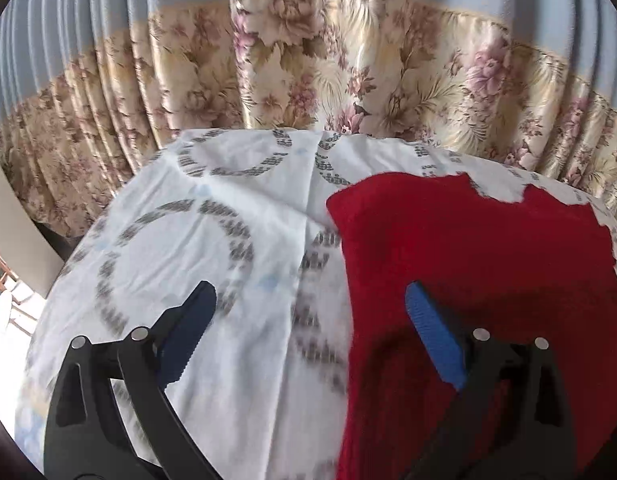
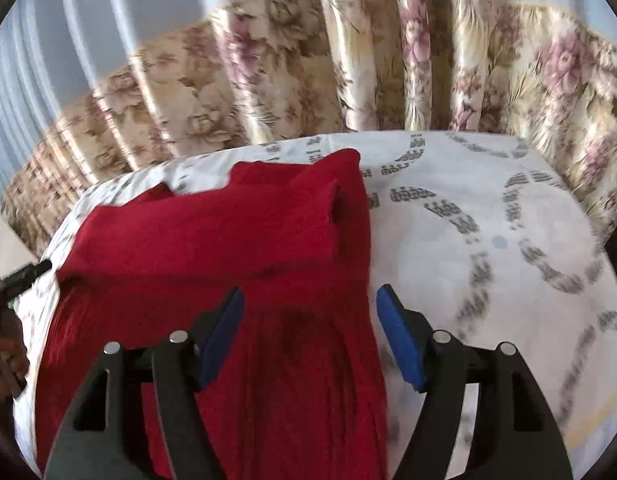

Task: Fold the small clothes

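Lying under right claw — red garment, claw spread wide.

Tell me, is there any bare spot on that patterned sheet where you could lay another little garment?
Yes. Bare white sheet lies left of the red knit garment, out to the floral curtain. The right wrist view shows more free sheet on the garment's right. The middle is crowded: the garment fills it, with the open left gripper and right gripper hovering at its edges.

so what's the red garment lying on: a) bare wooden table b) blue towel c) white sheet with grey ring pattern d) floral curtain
c: the red garment lies spread on the white sheet printed with grey rings, and the floral curtain hangs behind it.
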